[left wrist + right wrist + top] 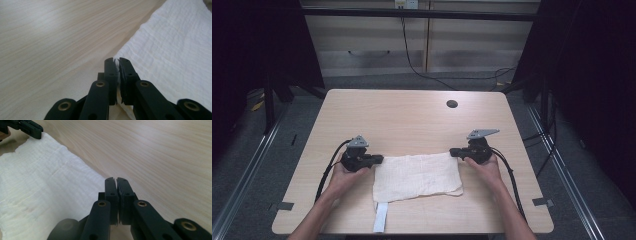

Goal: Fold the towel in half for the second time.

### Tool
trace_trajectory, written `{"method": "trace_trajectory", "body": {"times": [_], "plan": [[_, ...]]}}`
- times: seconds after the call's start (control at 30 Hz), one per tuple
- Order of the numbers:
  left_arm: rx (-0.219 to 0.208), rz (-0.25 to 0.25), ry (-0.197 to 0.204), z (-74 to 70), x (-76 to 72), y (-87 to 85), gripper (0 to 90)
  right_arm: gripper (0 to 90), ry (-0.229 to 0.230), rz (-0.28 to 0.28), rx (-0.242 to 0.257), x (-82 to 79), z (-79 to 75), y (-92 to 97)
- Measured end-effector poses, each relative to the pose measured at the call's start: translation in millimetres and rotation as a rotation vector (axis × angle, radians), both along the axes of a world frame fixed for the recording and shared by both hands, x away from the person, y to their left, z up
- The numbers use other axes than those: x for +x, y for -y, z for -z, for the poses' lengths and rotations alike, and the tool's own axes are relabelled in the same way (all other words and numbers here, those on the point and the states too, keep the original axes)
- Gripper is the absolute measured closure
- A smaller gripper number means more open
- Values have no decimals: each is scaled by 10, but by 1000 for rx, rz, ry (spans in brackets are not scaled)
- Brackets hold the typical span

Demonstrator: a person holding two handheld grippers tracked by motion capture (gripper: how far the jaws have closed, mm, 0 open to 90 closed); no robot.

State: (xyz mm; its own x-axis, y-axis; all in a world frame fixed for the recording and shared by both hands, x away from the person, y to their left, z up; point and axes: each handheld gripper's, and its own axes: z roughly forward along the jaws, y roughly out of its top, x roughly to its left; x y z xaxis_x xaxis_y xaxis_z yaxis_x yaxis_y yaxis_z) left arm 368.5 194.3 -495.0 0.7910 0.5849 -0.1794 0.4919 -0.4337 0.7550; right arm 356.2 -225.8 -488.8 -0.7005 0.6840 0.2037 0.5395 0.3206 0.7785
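Note:
A white cloth [417, 177] lies flat on the wooden table [412, 120], near its front edge. My left gripper [381, 159] is at the cloth's far left corner; in the left gripper view the gripper [115, 59] is shut, with a fold of the cloth [175, 57] pinched between its jaws. At the far right corner is my right gripper [453, 151]. The right gripper view has that gripper [116, 179] shut where the cloth [37, 177] ends, a thin pale edge between the jaws. The left gripper [32, 128] sits at the cloth's other corner there.
A round cable hole [452, 104] is in the table's far right part. A white strip [381, 217] hangs from the cloth over the front edge. Cables trail from both grippers toward the front. Dark floor and metal rails surround the table.

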Motion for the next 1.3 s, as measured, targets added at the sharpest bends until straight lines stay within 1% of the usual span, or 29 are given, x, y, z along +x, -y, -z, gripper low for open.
{"method": "trace_trajectory", "body": {"times": [0.03,0.07,0.13,0.23,0.33,0.43,0.6,0.67,0.7,0.73,0.83,0.9,0.93,0.97,1.0,1.03,1.1,1.13,1.17,1.2,1.27,1.3], "plan": [[-11,-1,-3,-13,-3,-3,855,881,1,3,5,-1,-9,1],[-10,-1,4,-25,-9,-2,856,881,4,1,8,-3,-20,4],[-22,0,11,-50,-24,8,856,881,11,0,11,-14,-38,3],[-26,-2,18,-73,-23,3,855,881,24,0,15,-41,-80,2],[-31,-5,23,-89,-27,-12,855,881,37,-13,20,-77,-134,8],[-37,-14,32,-113,-16,-33,855,881,56,-12,34,-114,-190,22],[-51,-18,32,-127,1,-60,855,881,80,-21,44,-160,-253,14],[-55,-17,36,-137,5,-73,854,881,92,-22,45,-181,-293,12],[-63,-19,34,-137,6,-78,854,881,100,-22,51,-192,-321,19],[-61,-16,36,-140,10,-86,854,881,106,-23,57,-201,-341,25],[-81,-29,29,-156,12,-99,854,881,117,-26,59,-229,-386,27],[-77,-30,38,-198,23,-128,854,881,118,-41,52,-224,-420,16],[-97,-38,38,-227,34,-153,854,881,122,-48,44,-210,-444,11],[-116,-49,42,-266,37,-177,854,881,130,-50,53,-205,-473,9],[-116,-53,51,-291,35,-184,855,882,138,-57,63,-204,-507,1],[-123,-54,59,-321,30,-187,854,882,142,-58,61,-207,-522,-10],[-143,-49,74,-376,9,-189,855,882,144,-66,44,-213,-544,-37],[-140,-50,84,-395,-3,-185,855,882,145,-71,31,-220,-548,-45],[-138,-49,85,-400,-15,-178,854,882,145,-67,25,-228,-549,-45],[-135,-50,85,-390,-19,-171,855,882,143,-67,30,-235,-535,-33],[-111,-48,75,-331,-14,-161,855,882,135,-61,39,-247,-484,-14],[-103,-49,65,-294,-6,-156,855,882,124,-58,35,-257,-443,-12]]}}
